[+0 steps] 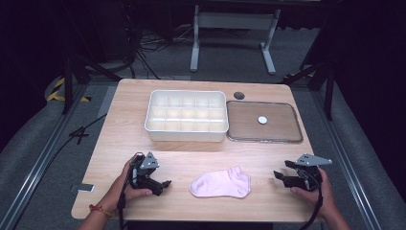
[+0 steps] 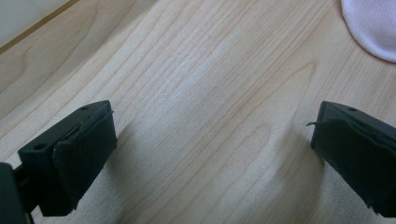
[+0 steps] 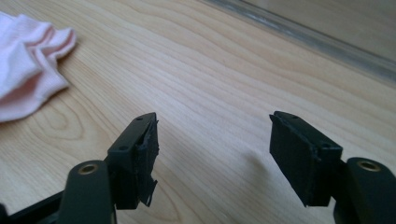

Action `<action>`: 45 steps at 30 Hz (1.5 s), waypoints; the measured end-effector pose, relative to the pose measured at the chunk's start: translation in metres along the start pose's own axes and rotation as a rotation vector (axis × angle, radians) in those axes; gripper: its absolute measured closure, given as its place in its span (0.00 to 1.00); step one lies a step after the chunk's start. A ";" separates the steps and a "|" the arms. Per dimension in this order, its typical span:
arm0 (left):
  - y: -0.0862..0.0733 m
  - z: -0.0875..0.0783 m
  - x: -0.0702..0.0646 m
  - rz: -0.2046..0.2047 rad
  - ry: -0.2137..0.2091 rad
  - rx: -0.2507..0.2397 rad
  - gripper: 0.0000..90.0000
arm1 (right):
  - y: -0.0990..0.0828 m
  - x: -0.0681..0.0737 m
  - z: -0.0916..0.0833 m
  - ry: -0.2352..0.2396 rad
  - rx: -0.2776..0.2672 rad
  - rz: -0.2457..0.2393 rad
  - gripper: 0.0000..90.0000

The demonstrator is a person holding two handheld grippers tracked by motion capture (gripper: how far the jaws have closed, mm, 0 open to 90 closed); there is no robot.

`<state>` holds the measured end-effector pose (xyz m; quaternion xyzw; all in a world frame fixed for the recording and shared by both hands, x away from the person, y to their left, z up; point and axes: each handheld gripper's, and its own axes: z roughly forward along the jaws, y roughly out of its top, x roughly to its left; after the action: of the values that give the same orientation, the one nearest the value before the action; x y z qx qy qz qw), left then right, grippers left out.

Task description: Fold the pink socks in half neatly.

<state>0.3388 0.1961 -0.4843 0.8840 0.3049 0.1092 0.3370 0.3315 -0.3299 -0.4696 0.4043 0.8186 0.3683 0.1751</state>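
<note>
A pale pink sock (image 1: 221, 182) lies flat near the table's front edge, between the two grippers. My left gripper (image 1: 165, 185) rests low on the wood just left of the sock, held in a hand, jaws wide open with nothing between them. In the left gripper view (image 2: 212, 154) the sock's rounded end (image 2: 371, 25) shows at the top right. My right gripper (image 1: 279, 176) sits to the sock's right, also open and empty. The right gripper view (image 3: 212, 154) shows the sock's cuff (image 3: 28, 70) at the far left.
A white divided tray (image 1: 186, 115) with several empty compartments stands at the table's middle back. Beside it on the right lies a clear flat lid or tray (image 1: 264, 121) with a small white disc (image 1: 262, 120). A dark round hole (image 1: 239, 95) is behind it.
</note>
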 end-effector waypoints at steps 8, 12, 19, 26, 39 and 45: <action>0.000 0.000 -0.001 -0.006 0.003 0.001 0.00 | 0.036 0.042 0.001 0.127 -0.025 -0.129 0.56; 0.000 0.000 -0.001 -0.005 0.005 -0.001 0.00 | 0.050 0.065 0.006 0.180 -0.034 -0.194 0.59; 0.000 0.000 -0.001 -0.007 0.005 0.000 0.00 | 0.070 0.105 0.028 0.258 -0.019 -0.310 0.64; 0.000 0.000 -0.001 -0.007 0.006 -0.002 0.00 | 0.079 0.128 0.051 0.326 -0.025 -0.353 0.71; 0.001 -0.002 -0.004 -0.042 0.029 -0.007 0.06 | 0.063 0.133 0.072 0.405 0.000 -0.347 0.98; 0.008 -0.005 -0.002 -0.164 -0.052 -0.066 0.28 | 0.059 0.140 0.080 0.423 0.018 -0.349 0.99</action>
<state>0.3391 0.1927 -0.4754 0.8471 0.3636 0.0682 0.3814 0.3236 -0.1586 -0.4774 0.1725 0.8976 0.4015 0.0575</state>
